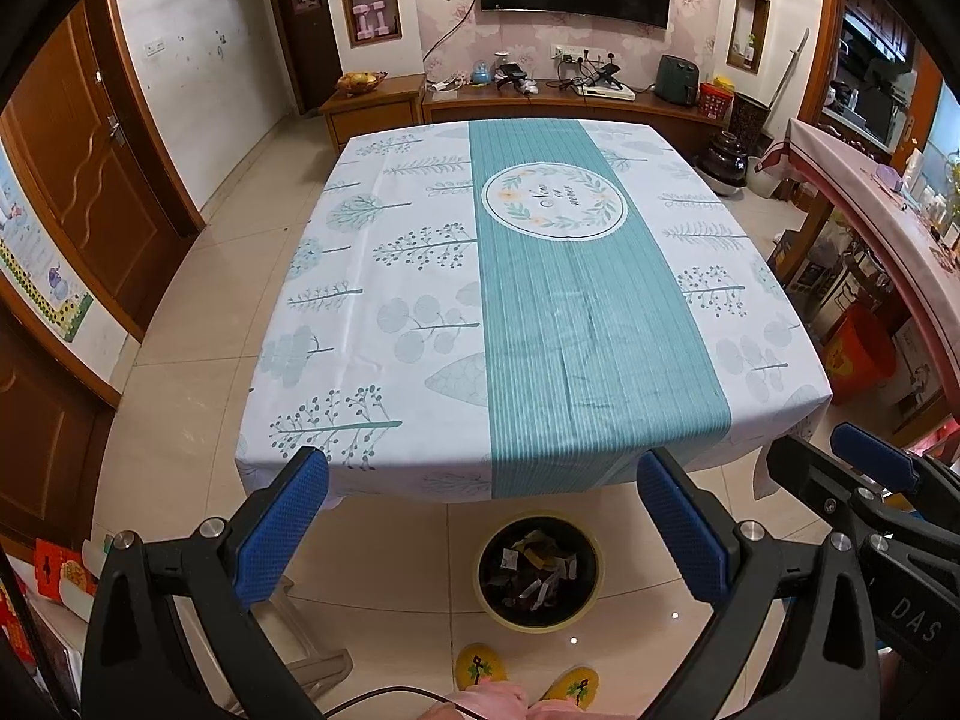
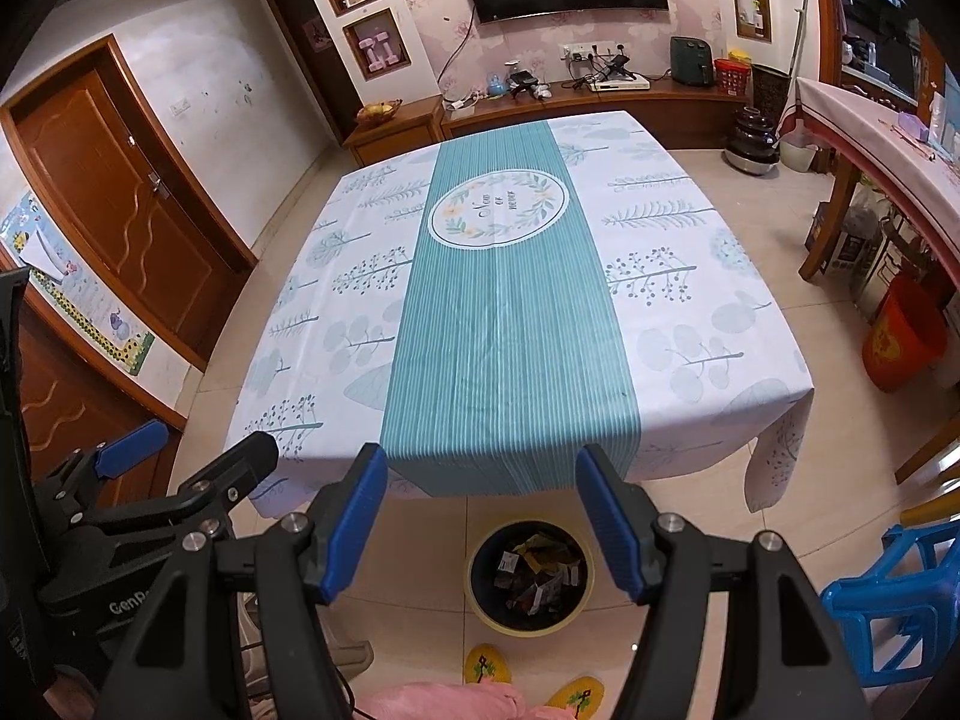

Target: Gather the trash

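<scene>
the desk (image 1: 384,252), under a white and teal leaf-print cloth, fills the middle of both views and its top is bare. the right wrist view alone shows a blue plastic stool (image 2: 894,606) on the floor at the right and an orange bucket (image 2: 900,342) beyond it in full; the left wrist view alone shows a red printed box (image 1: 57,570) at its left edge. each view also catches the other tool at its side.

on the tiled floor just in front of the desk's near edge stands a round dark bin (image 1: 591,588) with a yellow rim, and the trash (image 1: 537,567), a heap of wrappers and paper scraps, lies inside it. the left gripper (image 1: 483,510) hangs above the floor with its blue jaws spread wide and nothing between them; the bin sits below and between them. the right gripper (image 2: 480,498) is likewise parted and empty, the bin showing in its gap. 2 yellow slippers (image 1: 480,663) and a pink sleeve (image 2: 456,702) lie at the bottom edge.
</scene>
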Demonstrator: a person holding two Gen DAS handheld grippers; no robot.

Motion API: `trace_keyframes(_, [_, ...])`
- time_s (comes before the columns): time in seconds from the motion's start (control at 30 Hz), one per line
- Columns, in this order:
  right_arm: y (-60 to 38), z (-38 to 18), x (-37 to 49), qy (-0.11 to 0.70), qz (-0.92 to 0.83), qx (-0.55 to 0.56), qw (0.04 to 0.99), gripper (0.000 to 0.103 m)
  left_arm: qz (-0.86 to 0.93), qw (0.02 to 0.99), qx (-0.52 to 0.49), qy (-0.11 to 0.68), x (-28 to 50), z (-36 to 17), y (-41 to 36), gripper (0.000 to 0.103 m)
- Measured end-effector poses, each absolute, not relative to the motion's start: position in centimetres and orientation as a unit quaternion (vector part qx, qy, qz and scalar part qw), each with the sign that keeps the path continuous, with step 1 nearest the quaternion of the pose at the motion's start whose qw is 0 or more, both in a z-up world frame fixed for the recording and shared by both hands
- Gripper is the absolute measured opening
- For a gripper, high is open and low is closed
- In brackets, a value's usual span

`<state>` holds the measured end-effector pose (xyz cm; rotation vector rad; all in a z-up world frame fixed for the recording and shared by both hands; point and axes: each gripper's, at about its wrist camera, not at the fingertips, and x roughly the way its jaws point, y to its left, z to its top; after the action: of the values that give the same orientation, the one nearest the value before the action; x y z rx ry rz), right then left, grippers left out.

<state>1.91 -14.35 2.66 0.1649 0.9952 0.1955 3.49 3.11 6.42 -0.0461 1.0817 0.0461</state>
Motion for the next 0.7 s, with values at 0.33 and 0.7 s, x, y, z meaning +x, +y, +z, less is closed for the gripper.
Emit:
trace_keyframes(0.33, [-14.24,2.68,1.88,0.476,0.092,0.078,0.871,0.066,0.019,0.857,-0.02,0.515,3.58,6.29,3.03,0.102])
trace_keyframes(0.7, [-15.18,2.61,2.3,0.476,0.097,0.077,0.871,0.066,0.015,0.852,-0.022,0.522,3.7,5.88,2.2,0.102])
